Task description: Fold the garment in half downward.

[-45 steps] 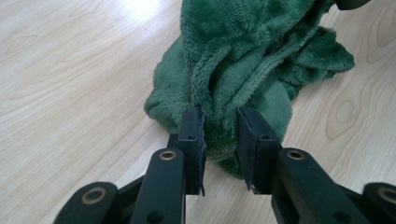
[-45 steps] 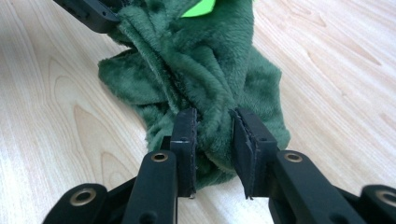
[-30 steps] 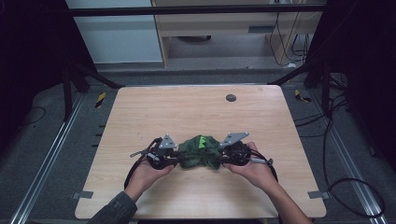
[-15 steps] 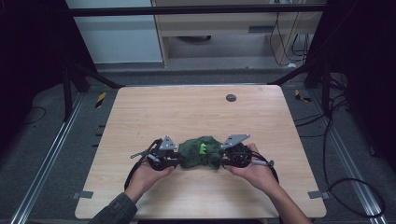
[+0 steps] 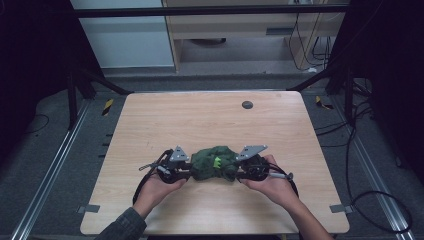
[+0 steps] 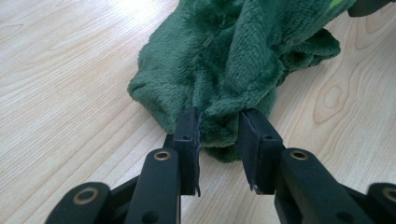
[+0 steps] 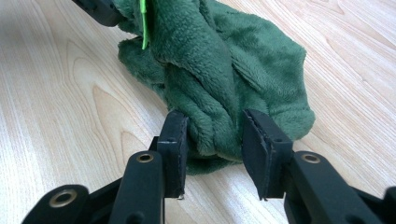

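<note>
both claws point(image 6: 218, 140) point(image 7: 212, 147) stay pinching the green cloth point(image 5: 212, 162); dark disc point(image 5: 247, 105) far off.

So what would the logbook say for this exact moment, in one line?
left gripper: shut on green fleece cloth | right gripper: shut on green fleece cloth | cloth: bunched between both, on wooden table

Bunched cloth point(image 5: 214, 162) sitting on the desk point(image 5: 210, 120) near the front edge, left gripper point(image 5: 186, 171) at its left end, right gripper point(image 5: 239, 173) at its right.
</note>
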A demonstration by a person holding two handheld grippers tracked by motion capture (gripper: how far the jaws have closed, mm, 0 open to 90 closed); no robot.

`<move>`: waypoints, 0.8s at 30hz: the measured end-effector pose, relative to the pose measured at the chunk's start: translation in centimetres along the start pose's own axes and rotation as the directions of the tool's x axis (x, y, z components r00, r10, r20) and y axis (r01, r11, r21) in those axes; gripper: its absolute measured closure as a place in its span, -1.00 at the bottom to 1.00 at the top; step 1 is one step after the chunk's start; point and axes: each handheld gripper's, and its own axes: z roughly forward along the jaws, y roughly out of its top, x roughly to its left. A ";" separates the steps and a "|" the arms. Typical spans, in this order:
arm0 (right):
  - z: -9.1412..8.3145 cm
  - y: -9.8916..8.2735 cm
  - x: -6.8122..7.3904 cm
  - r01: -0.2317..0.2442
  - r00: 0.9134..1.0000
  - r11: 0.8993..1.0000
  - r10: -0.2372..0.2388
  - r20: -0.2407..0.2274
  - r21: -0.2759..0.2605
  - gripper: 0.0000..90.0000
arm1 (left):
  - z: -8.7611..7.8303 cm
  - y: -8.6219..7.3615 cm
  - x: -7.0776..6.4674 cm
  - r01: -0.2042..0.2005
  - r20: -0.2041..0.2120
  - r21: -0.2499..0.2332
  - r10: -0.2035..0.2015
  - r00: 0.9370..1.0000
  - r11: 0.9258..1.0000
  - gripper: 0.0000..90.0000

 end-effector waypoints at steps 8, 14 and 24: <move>0.0 -0.2 0.2 -0.001 1.000 1.000 0.001 -0.004 0.001 0.23 | 0.2 -0.3 -0.1 0.000 -0.004 0.000 0.000 1.000 1.000 0.48; 0.1 -0.4 0.3 -0.005 1.000 1.000 0.005 0.000 0.005 0.10 | 0.2 -0.5 -0.1 0.002 -0.010 0.002 -0.002 1.000 1.000 0.42; 0.0 -0.5 0.7 0.000 1.000 1.000 0.000 -0.005 0.009 -0.03 | 0.0 -0.7 -0.2 -0.003 -0.015 0.000 0.003 1.000 1.000 0.36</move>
